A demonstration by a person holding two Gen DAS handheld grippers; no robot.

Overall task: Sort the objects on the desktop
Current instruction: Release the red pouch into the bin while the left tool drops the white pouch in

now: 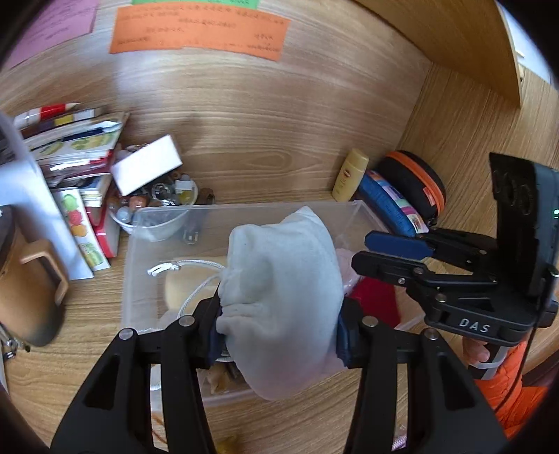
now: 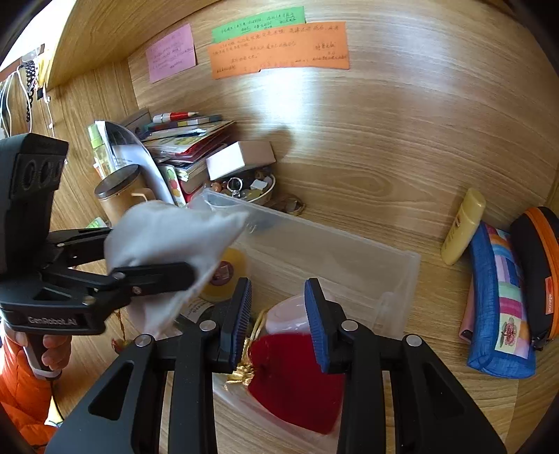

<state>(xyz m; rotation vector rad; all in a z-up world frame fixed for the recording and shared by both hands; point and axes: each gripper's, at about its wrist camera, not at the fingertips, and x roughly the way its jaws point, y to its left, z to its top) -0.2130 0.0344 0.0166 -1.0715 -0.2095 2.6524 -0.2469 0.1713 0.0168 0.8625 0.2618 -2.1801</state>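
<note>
My left tool (image 1: pixel 279 335) clamped on a pale pouch (image 1: pixel 283 279), long axis pointing away over the clear box (image 1: pixel 363 209), my right tool (image 2: pixel 277 321) narrow, empty above a red pouch (image 2: pixel 297 377)

Wooden back panel (image 2: pixel 384 122) carried three handwritten paper notes: orange note (image 2: pixel 279 49) widest, green note (image 2: pixel 256 22) just above and partly behind it, pink note (image 2: pixel 171 52) apart to left. Writing too small to read. Cables (image 2: pixel 29 75) hung at far left. On desk (image 2: pixel 436 279):
- book stack (image 2: pixel 188 139), red-and-white pencil (image 2: pixel 174 115) on top
- white box (image 2: pixel 239 159) tilted over bowl (image 2: pixel 269 193) of small trinkets
- lidded tan mug (image 2: pixel 118 195) left of stack
- yellow bottle (image 2: pixel 463 225), blue patchwork case (image 2: pixel 499 307) and black case with orange zip (image 2: pixel 538 272) side by side at right
</note>
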